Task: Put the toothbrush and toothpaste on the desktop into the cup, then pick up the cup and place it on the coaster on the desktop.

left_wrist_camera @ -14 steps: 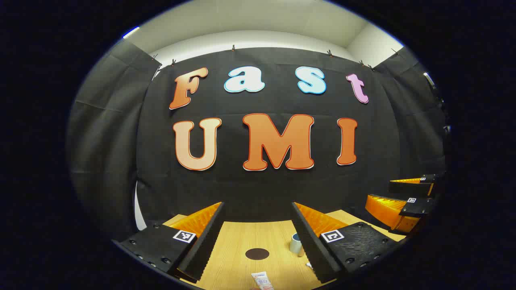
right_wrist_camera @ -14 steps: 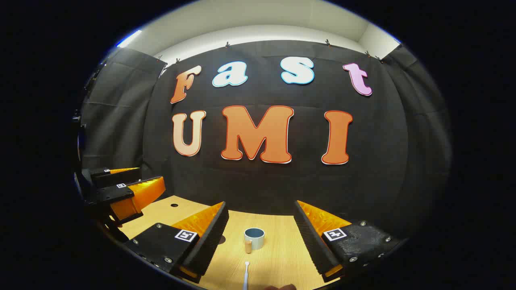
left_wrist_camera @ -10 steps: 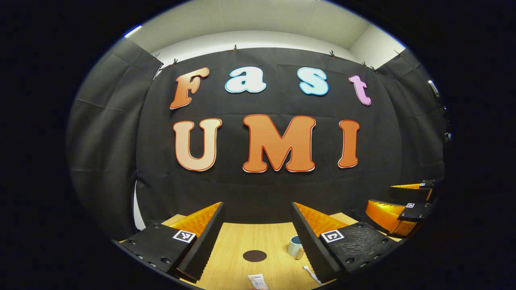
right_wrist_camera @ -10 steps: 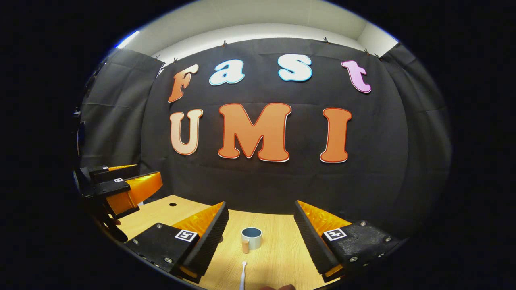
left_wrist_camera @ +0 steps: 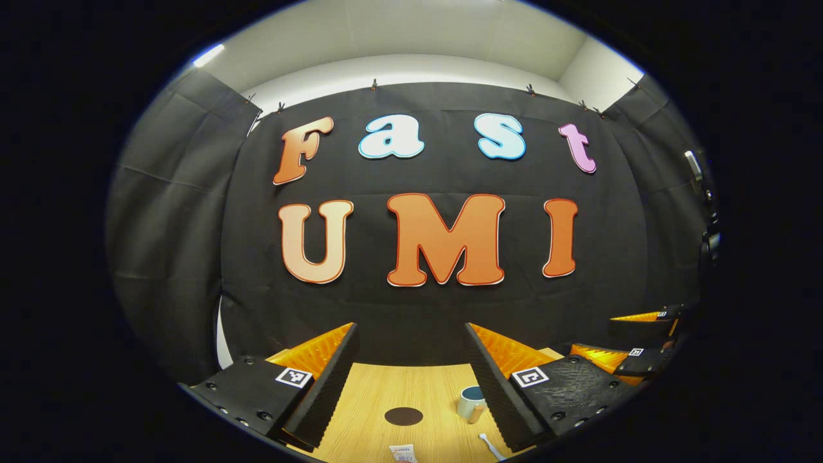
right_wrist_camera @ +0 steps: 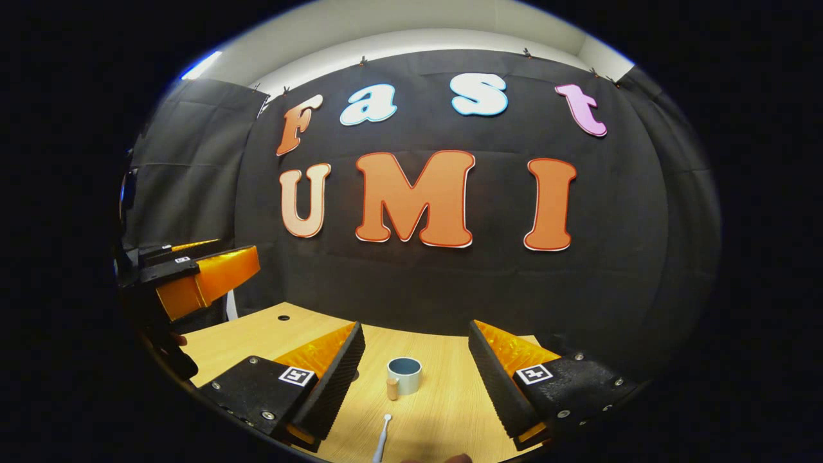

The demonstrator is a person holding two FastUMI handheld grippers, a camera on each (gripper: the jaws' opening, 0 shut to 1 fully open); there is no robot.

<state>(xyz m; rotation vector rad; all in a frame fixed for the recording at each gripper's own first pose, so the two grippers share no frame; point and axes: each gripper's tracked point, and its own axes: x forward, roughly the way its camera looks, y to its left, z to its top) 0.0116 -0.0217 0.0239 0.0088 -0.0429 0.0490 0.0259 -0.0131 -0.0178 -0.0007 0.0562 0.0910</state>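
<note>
A pale blue cup (right_wrist_camera: 404, 375) with a wooden handle stands upright on the wooden desktop (right_wrist_camera: 443, 411), ahead of my right gripper (right_wrist_camera: 416, 334), which is open and empty. A white toothbrush (right_wrist_camera: 382, 437) lies in front of the cup, nearer the camera. In the left gripper view the cup (left_wrist_camera: 470, 402) stands by the right finger, the dark round coaster (left_wrist_camera: 404, 416) lies on the desktop to its left, the toothpaste tube (left_wrist_camera: 402, 453) peeks in at the bottom edge, and the toothbrush (left_wrist_camera: 487, 444) lies at lower right. My left gripper (left_wrist_camera: 411, 334) is open and empty.
The left gripper (right_wrist_camera: 193, 283) hangs at the left of the right gripper view, above the desk's left part. The right gripper (left_wrist_camera: 636, 347) sits at the far right of the left gripper view. A small hole (right_wrist_camera: 283, 317) marks the desktop's far left. The black cloth wall stands close behind the desk.
Both grippers have tilted: the desk objects slid lower in the left gripper view. In the right gripper view more desktop shows and the toothbrush sits slightly farther up.
</note>
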